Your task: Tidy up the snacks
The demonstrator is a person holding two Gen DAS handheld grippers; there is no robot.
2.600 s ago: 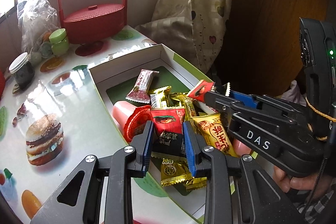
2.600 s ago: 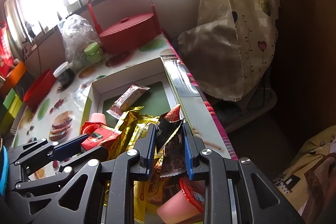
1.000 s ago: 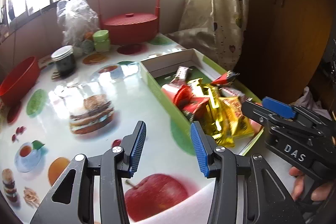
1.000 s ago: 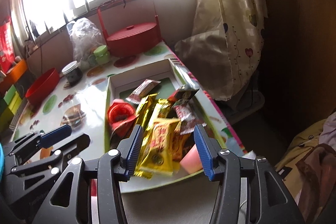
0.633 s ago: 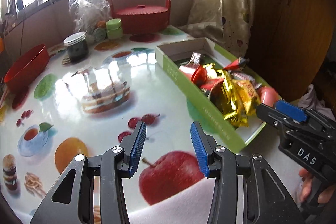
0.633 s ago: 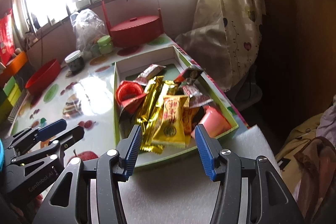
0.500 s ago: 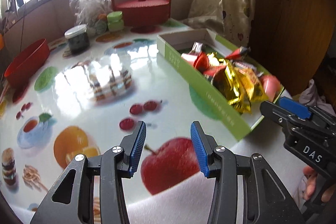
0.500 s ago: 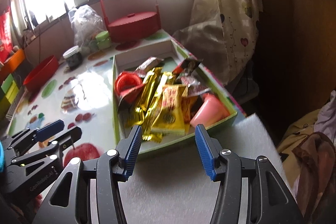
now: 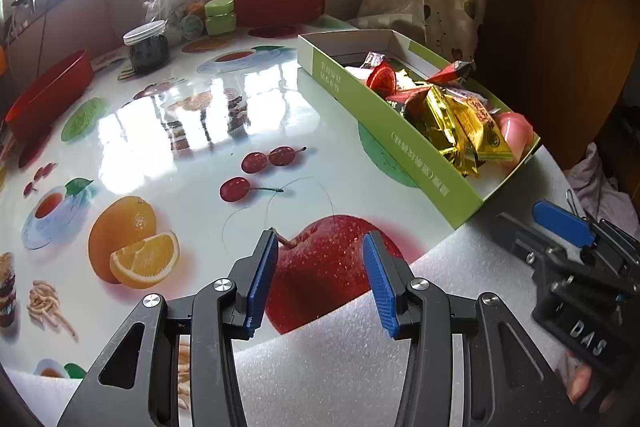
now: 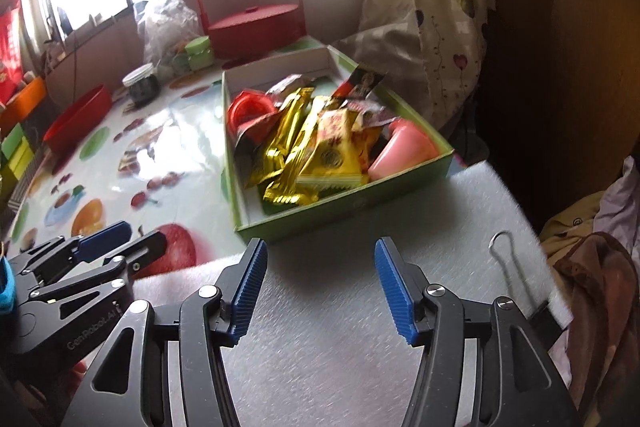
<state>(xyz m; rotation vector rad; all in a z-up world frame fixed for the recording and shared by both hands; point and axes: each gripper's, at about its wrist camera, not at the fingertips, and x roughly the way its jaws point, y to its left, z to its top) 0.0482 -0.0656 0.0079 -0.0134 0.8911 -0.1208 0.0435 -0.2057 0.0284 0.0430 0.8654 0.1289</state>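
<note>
Right wrist view: right tool [image 10: 318,283] opening, empty, near the snack-filled green box [image 10: 344,205]; left tool [image 9: 320,277] apart, empty.

The left gripper [image 9: 320,279] sits at lower centre of its view, blue pads apart, nothing between. The right gripper [image 10: 318,287], lower centre, is opening its jaws, also empty.

Print on green cardboard snack box [image 9: 400,143] too small to read; wrappers [image 10: 320,147] motion-blurred; dark glass jar contents [image 9: 146,47] indistinct; red bowl [image 9: 44,95] cut by edge.
</note>
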